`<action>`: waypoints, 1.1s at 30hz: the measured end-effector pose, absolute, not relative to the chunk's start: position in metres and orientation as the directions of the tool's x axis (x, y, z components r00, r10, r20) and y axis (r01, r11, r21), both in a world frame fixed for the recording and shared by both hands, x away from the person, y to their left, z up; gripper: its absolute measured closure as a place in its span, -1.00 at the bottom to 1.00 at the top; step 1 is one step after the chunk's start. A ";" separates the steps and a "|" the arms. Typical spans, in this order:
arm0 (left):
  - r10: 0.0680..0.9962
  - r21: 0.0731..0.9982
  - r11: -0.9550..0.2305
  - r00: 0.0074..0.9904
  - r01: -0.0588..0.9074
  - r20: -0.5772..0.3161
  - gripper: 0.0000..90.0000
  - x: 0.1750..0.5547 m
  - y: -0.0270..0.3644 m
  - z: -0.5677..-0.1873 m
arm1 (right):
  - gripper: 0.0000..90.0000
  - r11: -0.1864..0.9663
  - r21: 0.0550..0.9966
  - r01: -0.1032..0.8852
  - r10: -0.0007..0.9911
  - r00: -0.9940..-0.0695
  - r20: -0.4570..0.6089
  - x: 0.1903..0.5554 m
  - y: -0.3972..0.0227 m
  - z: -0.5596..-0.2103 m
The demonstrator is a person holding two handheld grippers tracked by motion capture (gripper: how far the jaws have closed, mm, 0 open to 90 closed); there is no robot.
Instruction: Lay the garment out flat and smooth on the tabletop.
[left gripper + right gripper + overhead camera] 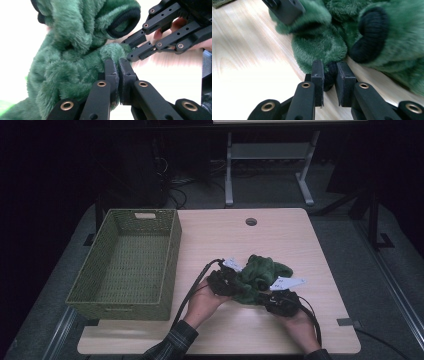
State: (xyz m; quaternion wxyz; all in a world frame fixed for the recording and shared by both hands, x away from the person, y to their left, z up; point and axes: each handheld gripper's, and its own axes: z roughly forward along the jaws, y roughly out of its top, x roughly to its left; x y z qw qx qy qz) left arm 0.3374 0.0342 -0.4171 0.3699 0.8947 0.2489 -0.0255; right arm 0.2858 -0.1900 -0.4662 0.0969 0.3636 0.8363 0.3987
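A crumpled green fleece garment (261, 271) with black ribbed cuffs lies on the wooden table (290, 240), right of centre. My left gripper (234, 286) comes at its left side and is shut on a fold of the green pile (112, 51), jaws pinched together (119, 62). From the near right, my right gripper (266, 298) is shut on the garment's lower edge, with a bit of black cuff (329, 75) squeezed between its pads (329, 66). A black cuff ring (372, 35) sits just beyond. A hand holds each gripper.
A green woven basket (172, 252) with nothing inside stands on the left part of the table, close to my left hand. A round cable hole (251, 221) sits near the far edge. Beyond the table are a desk frame (270, 165) and cables on the floor.
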 end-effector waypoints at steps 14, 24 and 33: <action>0.458 0.688 -0.530 0.850 0.496 -0.259 0.93 0.328 0.073 -0.404 | 0.74 0.448 0.707 0.547 0.708 -0.700 0.093 0.273 -0.225 -0.454; 0.485 0.664 -0.517 0.824 0.540 -0.293 0.94 0.320 0.098 -0.421 | 0.74 0.438 0.696 0.569 0.755 -0.653 0.058 0.263 -0.256 -0.449; 0.488 0.628 -0.528 0.809 0.572 -0.327 0.89 0.316 0.102 -0.445 | 0.74 0.417 0.685 0.597 0.773 -0.630 0.078 0.262 -0.271 -0.450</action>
